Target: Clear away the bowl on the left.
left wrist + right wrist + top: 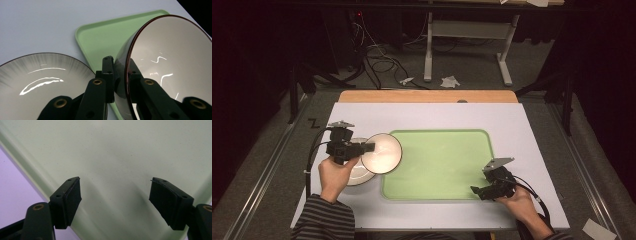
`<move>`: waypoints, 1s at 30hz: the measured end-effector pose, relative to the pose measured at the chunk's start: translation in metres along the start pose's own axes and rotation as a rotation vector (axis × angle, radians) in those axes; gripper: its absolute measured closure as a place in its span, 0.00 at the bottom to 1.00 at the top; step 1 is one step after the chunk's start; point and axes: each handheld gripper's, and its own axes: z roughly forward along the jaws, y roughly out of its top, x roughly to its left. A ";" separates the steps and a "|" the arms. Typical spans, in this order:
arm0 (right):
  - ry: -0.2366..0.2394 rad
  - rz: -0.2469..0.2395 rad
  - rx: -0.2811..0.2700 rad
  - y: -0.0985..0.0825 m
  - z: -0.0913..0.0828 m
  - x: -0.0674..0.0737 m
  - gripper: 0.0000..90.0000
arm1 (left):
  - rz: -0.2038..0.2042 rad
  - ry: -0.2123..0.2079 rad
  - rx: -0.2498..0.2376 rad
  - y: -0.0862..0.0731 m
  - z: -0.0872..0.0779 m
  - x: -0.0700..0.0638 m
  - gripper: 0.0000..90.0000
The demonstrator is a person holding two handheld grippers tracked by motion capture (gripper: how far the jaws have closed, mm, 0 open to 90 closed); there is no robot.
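Observation:
My left gripper [371, 147] is shut on the rim of a round bowl [382, 153], dark outside and pale inside, held tilted on edge above the table's left side. Up close, its jaws pinch the wall of the bowl [172, 60], one jaw outside and one inside. A pale plate with a grey brushed rim [354, 172] lies flat on the white table under that hand, the plate [37, 82] showing left of the jaws. A light green tray [437, 162] lies in the middle. My right gripper [475, 190] hovers open over the near right corner of the tray [120, 152], nothing between its jaws.
The white tabletop [437, 112] has a wooden strip along its far edge. Beyond it, a desk frame and loose cables stand on the floor. Metal rails run along both sides of the table.

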 end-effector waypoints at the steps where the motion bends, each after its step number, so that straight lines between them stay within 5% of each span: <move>1: -0.001 -0.001 -0.001 0.000 0.000 0.000 0.30 | 0.008 0.000 0.003 0.001 0.001 -0.002 0.91; 30: 0.001 -0.002 -0.007 0.000 -0.002 0.001 0.30 | 0.080 -0.093 0.047 0.030 0.040 -0.041 0.91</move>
